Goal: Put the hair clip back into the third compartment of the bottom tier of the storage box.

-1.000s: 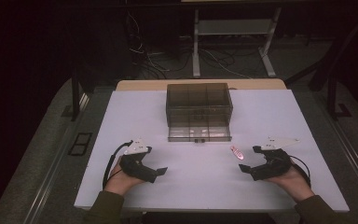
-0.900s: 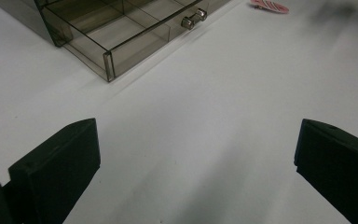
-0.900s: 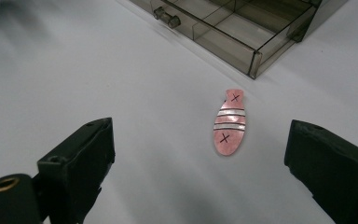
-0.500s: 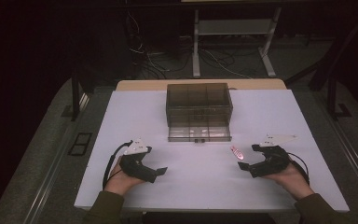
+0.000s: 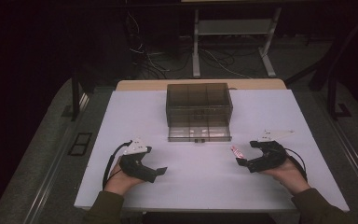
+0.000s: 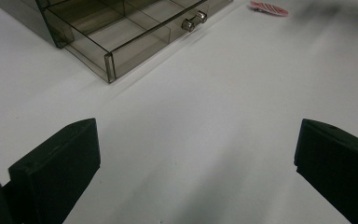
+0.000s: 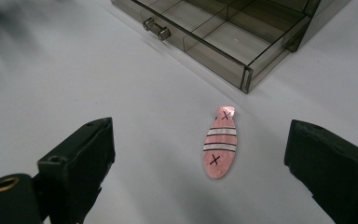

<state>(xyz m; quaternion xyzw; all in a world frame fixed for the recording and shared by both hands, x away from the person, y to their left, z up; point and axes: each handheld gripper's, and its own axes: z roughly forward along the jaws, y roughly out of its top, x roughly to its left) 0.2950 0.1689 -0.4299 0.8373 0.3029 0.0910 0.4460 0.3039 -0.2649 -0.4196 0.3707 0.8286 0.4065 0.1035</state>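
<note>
A smoky clear plastic box [image 5: 199,103] stands at the table's far middle, its bottom drawer [image 5: 199,133] pulled out, with divided compartments [image 7: 223,39] and a small knob [image 7: 156,29]. A pink fish-shaped clip [image 7: 221,142] with white stripes and black crosses lies flat on the white table, near the drawer's right corner [image 5: 236,151]. My right gripper [image 5: 240,161] is open just behind the clip, which lies between the lines of the jaws. My left gripper [image 5: 161,171] is open over bare table at the front left; the drawer [image 6: 121,37] and clip [image 6: 269,8] lie ahead of it.
The white table top [image 5: 200,177] ends at a front edge close to the person's sleeves. A wooden strip [image 5: 140,85] runs behind the box. Beyond the table are a dark floor, cables and a metal stand [image 5: 233,28].
My right gripper has crept slightly left and nearer to the pink clip. The left gripper, the box and the clip have stayed put.
</note>
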